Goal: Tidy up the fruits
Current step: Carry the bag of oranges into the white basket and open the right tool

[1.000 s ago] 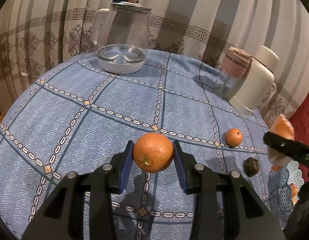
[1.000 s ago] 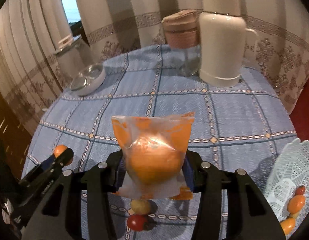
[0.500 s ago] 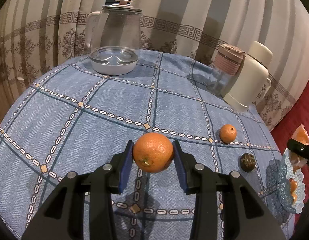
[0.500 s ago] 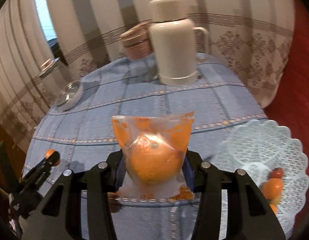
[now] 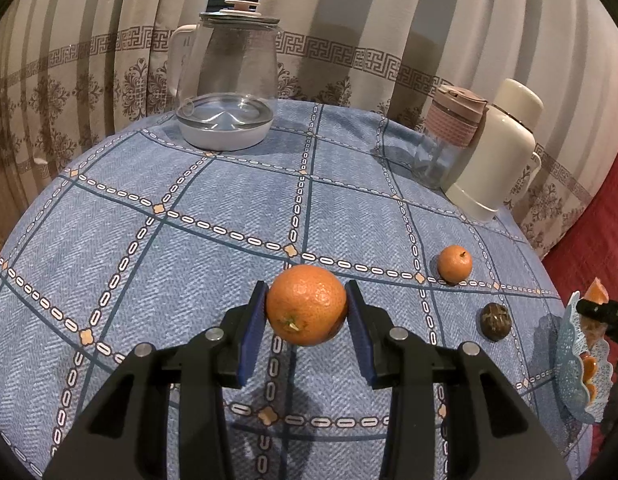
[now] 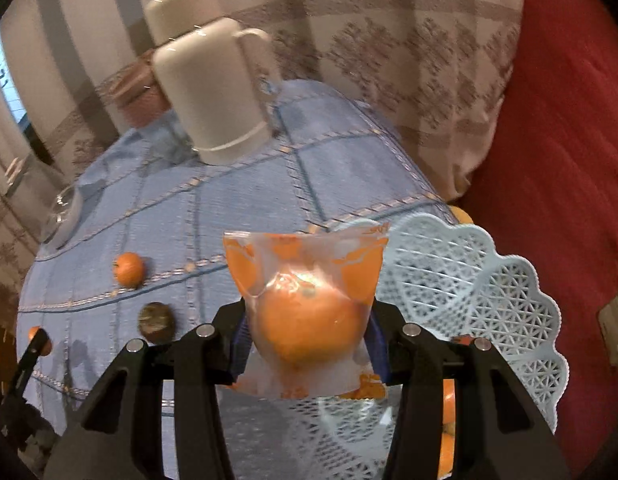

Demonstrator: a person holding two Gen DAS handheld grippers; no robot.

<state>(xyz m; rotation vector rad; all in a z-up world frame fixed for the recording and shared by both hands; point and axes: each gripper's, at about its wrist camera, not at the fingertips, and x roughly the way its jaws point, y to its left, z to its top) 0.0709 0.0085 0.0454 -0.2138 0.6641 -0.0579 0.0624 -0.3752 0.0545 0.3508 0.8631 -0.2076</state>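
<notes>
The left gripper [image 5: 307, 312] is pinching a bare round orange [image 5: 306, 305] between its blue pads, holding it above the blue checked tablecloth [image 5: 213, 208], with a small tangerine [image 5: 454, 264] and a dark round fruit [image 5: 495, 321] lying to its right. The right gripper [image 6: 309, 340] is squeezing a bagged orange in clear orange-printed plastic [image 6: 307, 312], hanging over the white lattice plastic basket [image 6: 509, 280] at the table's edge.

Basket [image 5: 569, 360] cut off at frame edge
</notes>
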